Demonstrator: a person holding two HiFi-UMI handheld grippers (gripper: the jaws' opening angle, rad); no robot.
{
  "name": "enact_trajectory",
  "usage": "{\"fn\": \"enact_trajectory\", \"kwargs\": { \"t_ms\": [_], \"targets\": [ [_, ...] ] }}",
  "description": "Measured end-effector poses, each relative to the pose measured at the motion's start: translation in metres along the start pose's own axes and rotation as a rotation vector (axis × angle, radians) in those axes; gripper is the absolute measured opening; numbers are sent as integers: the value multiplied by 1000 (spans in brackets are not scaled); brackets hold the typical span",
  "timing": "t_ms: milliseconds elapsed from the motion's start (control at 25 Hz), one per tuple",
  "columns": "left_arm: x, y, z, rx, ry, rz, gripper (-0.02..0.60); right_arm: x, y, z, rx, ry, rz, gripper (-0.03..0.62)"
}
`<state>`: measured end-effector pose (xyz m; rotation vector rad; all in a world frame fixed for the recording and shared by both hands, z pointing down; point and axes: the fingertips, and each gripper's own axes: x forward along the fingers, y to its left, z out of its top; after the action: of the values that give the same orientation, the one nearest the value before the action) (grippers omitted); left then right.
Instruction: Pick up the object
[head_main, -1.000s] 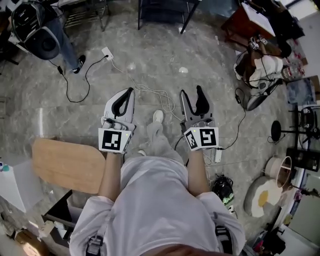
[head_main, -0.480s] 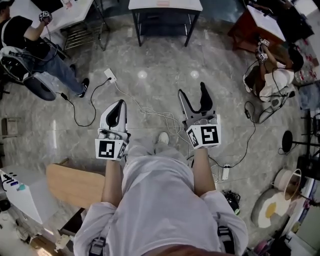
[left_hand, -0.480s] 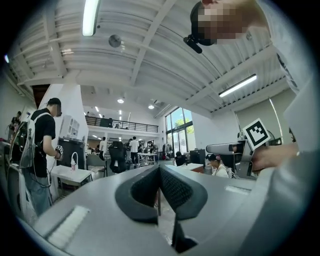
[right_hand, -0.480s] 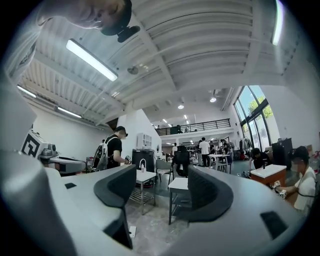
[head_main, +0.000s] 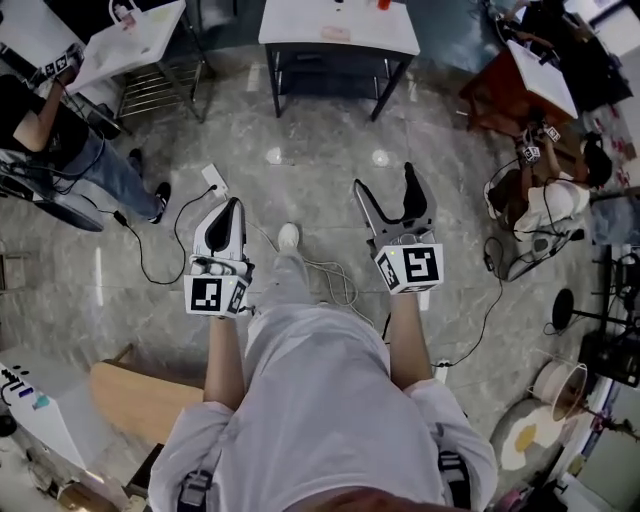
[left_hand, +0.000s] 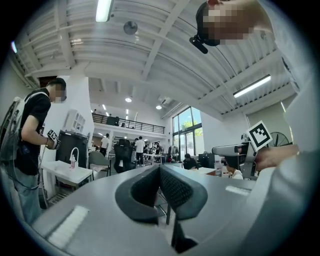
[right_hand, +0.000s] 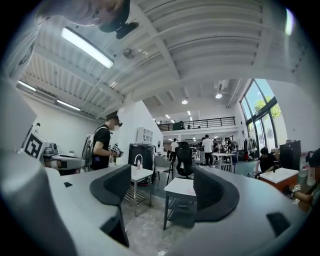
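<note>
Task not started: nothing is held. The left tongs (head_main: 232, 203) are clenched on nothing. The right tongs (head_main: 384, 180) stand released, their jaws having just been opening, with only air between them. The object cannot be identified. It is judged to lie on the white rectangular surface with dark legs (head_main: 300, 20) well ahead of both tongs, where the items are too small to tell. Approach, grasp and lift remain. The grey marble floor (head_main: 320, 120) ahead is mostly open. A seated person (head_main: 60, 140) is well left of the left tongs, off the route. Loose white cables (head_main: 325, 270) lie between the tongs, and a white power strip (head_main: 213, 180) lies just ahead of the left tongs: a possible trip risk.
</note>
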<state>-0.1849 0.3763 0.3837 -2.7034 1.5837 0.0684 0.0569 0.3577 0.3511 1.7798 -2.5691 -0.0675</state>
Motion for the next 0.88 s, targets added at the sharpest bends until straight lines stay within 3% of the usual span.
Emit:
{"fn": "enact_trajectory", "kwargs": {
  "t_ms": [280,520,880],
  "targets": [
    [132,79,17,-23,-45,-73,0,142,-32,-8,-33,49,-27,382],
    [211,146,4,-90,-33,-116,0,239,-36,-20,-93,123,-59,371],
    [346,171,-19,-57,16,-97,0,357,-144,-85,-111,203,-41,368]
  ]
}}
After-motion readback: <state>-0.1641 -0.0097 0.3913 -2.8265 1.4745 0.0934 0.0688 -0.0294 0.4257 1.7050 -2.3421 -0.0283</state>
